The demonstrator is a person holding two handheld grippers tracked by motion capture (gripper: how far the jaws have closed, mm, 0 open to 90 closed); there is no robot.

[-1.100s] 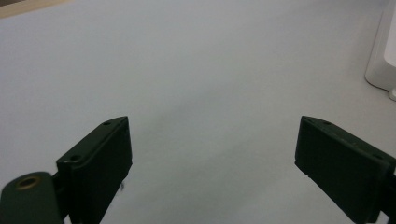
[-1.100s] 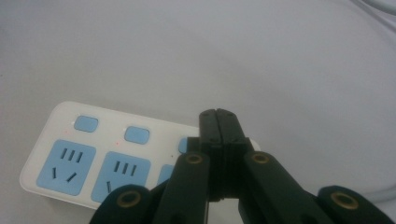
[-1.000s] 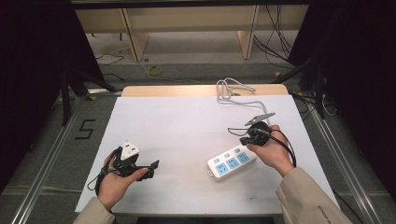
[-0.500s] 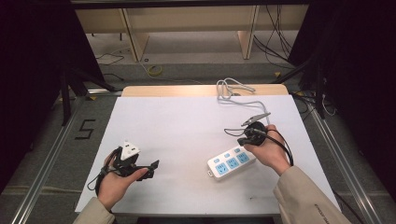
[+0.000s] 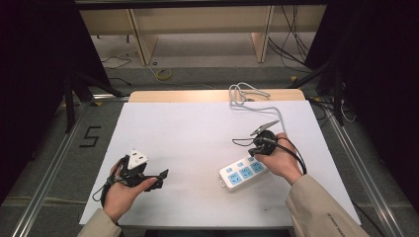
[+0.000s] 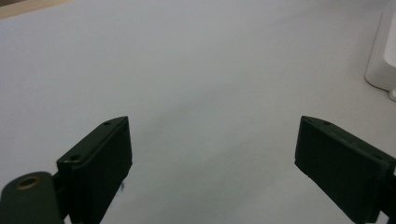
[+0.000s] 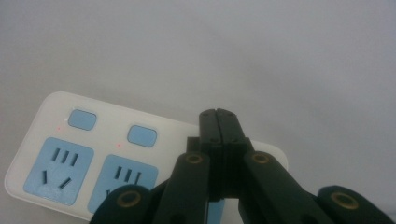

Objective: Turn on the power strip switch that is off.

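Note:
A white power strip (image 5: 244, 172) with blue sockets lies on the white table sheet (image 5: 197, 138) at the front right. Its grey cable (image 5: 269, 109) runs back to a coil at the far edge. My right gripper (image 5: 254, 151) is shut with nothing in it. In the right gripper view its closed tips (image 7: 218, 115) hover over the strip (image 7: 88, 154) near one end, beside two blue buttons. I cannot tell whether they touch it. My left gripper (image 5: 160, 178) rests at the front left and points right. Its jaws (image 6: 210, 158) stand open over bare sheet.
The white edge of the strip (image 6: 380, 56) shows at the right in the left gripper view. A wooden table edge (image 5: 188, 95) borders the sheet at the back. Metal rails (image 5: 49, 163) flank the table, and shelving with loose cables (image 5: 163, 74) stands behind.
My right gripper has edged slightly to the left above the power strip. The left hand has kept still.

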